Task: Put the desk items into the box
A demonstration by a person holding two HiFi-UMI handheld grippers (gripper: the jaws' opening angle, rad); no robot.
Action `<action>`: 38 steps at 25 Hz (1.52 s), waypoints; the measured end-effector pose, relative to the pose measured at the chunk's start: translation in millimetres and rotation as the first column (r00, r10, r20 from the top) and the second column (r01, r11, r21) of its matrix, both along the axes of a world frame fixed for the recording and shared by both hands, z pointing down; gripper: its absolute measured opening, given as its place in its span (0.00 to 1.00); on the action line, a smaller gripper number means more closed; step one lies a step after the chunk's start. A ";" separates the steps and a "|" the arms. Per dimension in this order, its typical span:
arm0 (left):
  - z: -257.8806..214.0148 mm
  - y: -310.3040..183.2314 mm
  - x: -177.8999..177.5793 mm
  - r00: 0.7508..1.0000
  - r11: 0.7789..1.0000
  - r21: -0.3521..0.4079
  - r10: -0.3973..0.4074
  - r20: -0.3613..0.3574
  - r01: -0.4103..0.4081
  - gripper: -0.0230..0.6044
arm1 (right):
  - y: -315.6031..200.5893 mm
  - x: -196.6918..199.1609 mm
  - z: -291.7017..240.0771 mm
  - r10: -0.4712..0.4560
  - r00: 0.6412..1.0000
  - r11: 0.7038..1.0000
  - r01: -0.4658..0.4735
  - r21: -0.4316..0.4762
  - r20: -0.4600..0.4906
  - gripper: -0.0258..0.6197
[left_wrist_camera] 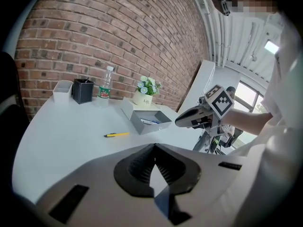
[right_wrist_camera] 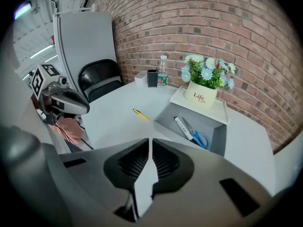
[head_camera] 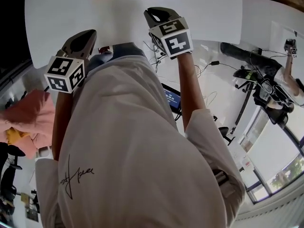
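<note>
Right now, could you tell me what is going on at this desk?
A person stands at the white desk with a gripper in each hand, putting items into the grey box. The left gripper and the right gripper are both shut and empty. A marker and scissors lie in the box; a yellow pen lies on the desk outside it.

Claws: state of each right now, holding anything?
Left claw: closed, tips touching, holding nothing.
Right claw: closed to a thin slit, holding nothing.
</note>
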State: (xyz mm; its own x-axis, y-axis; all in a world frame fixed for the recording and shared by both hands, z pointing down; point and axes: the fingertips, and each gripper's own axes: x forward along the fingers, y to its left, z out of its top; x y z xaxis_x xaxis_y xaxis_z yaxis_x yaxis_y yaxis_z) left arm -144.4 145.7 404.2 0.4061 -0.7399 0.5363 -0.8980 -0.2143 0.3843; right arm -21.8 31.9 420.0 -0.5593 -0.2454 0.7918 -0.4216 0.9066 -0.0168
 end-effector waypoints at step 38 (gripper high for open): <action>-30.7 -19.7 7.1 0.974 0.961 0.161 0.214 0.080 -0.224 0.04 | 93.6 -12.6 -55.9 0.162 0.965 0.986 -0.165 -0.001 0.209 0.09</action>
State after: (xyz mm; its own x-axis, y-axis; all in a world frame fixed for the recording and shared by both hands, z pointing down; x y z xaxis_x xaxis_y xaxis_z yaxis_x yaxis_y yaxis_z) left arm -137.3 126.0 373.4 0.5386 -0.7180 0.4409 -0.8425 -0.4653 0.2715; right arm -34.3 125.5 364.1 -0.6619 -0.3590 0.6581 -0.5531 0.8264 -0.1055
